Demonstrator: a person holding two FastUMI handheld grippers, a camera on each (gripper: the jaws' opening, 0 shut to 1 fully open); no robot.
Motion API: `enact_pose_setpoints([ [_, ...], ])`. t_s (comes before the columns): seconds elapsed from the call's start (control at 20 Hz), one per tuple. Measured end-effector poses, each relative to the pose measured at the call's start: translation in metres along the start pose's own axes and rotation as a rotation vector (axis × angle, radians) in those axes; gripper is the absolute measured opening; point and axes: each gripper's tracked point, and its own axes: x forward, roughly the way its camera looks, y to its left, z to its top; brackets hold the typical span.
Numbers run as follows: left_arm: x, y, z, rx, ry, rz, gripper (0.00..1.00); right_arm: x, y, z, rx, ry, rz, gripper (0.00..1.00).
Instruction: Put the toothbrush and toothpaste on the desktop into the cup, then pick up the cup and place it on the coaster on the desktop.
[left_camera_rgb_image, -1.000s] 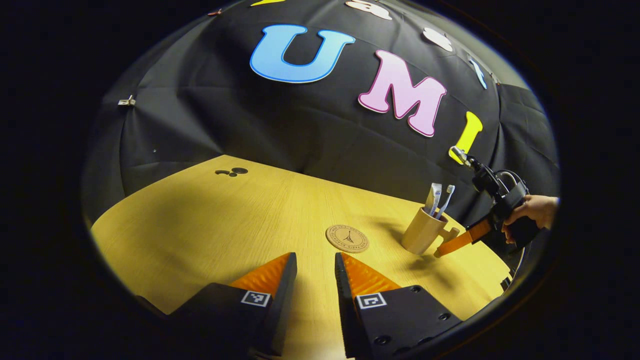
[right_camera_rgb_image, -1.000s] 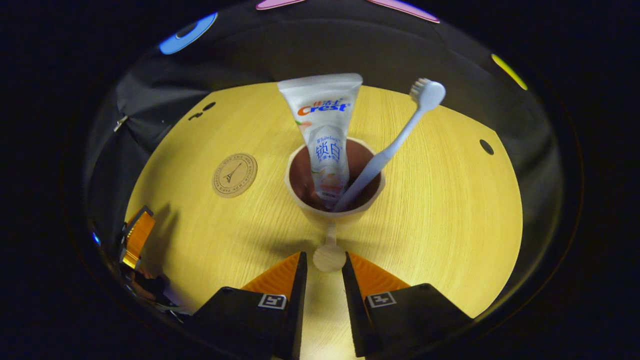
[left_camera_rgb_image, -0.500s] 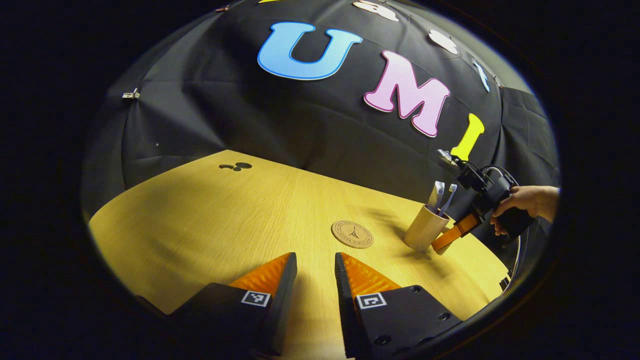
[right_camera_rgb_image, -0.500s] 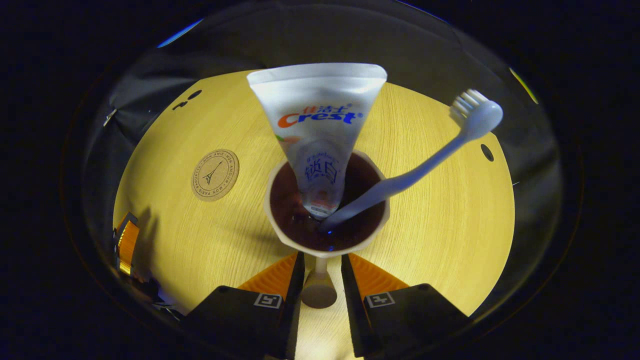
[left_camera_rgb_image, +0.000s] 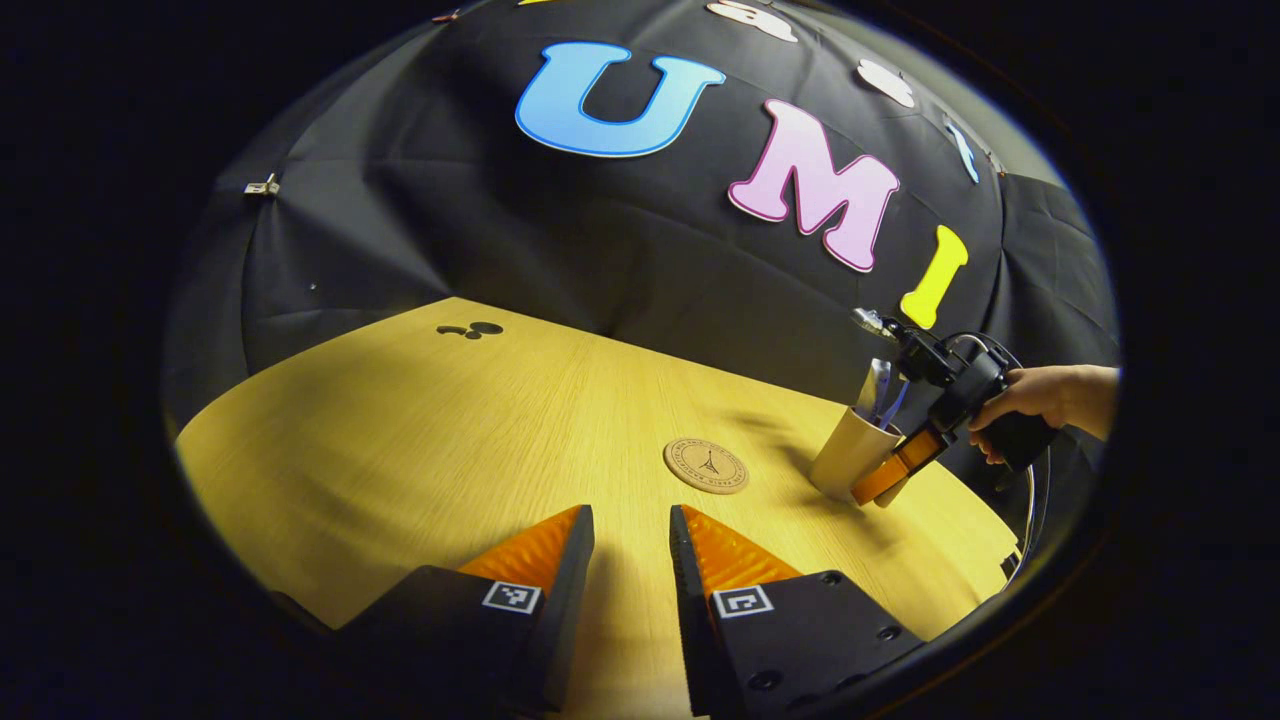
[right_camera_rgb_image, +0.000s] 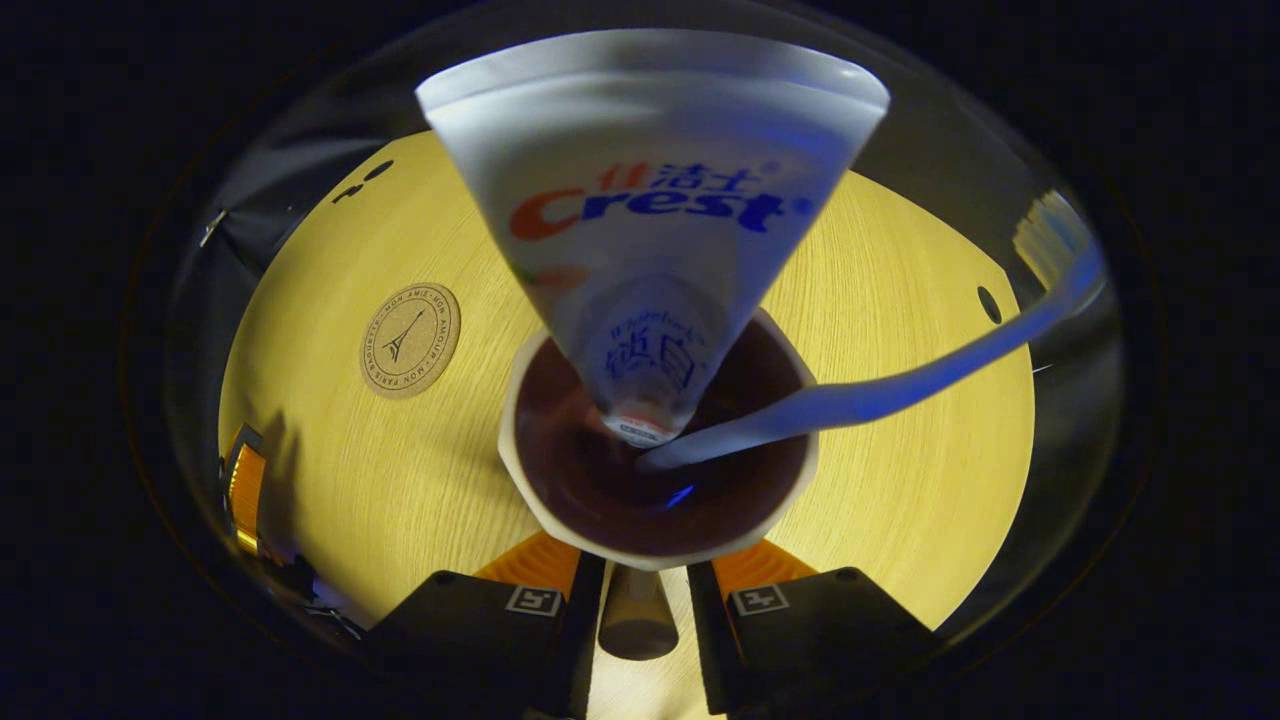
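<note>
A beige cup (right_camera_rgb_image: 800, 480) stands on the wooden table with a white toothpaste tube (right_camera_rgb_image: 650, 220) and a pale toothbrush (right_camera_rgb_image: 900, 385) upright inside it. My right gripper (right_camera_rgb_image: 645, 560) reaches under the cup's rim, and the cup's handle (right_camera_rgb_image: 635, 610) lies in the narrow gap between its fingers; I cannot see them pressing it. In the left gripper view a hand (left_camera_rgb_image: 1040, 395) holds that right gripper (left_camera_rgb_image: 880, 485) against the cup (left_camera_rgb_image: 848, 462). A round cork coaster (left_camera_rgb_image: 706, 466) lies left of the cup. My left gripper (left_camera_rgb_image: 630, 510) hovers open over the table, holding nothing.
The coaster (right_camera_rgb_image: 410, 340) sits a short way left of the cup, with bare table (right_camera_rgb_image: 420, 470) between them. Small dark holes (left_camera_rgb_image: 475, 329) mark the far left of the table, another hole (right_camera_rgb_image: 988, 303) lies right of the cup. The left gripper (right_camera_rgb_image: 245, 485) shows at the table's left edge.
My right gripper has pushed forward toward the cup, so the handle now lies deep between its fingers and the cup looms larger. The left gripper has hardly moved.
</note>
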Motion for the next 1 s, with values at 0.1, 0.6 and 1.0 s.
enact_pose_setpoints([
  [0.1,0.000,0.000,0.000,0.000,-0.001,-0.002,0.48,0.000,0.000,-0.001,0.003,0.010,0.007,0.34],
  [0.6,-0.003,0.002,0.001,0.009,-0.003,0.006,0.48,-0.009,0.014,0.005,-0.078,-0.048,0.044,0.31],
  [1.0,-0.013,0.015,0.006,-0.005,-0.014,0.039,0.48,-0.016,0.058,0.031,-0.136,-0.077,0.101,0.31],
])
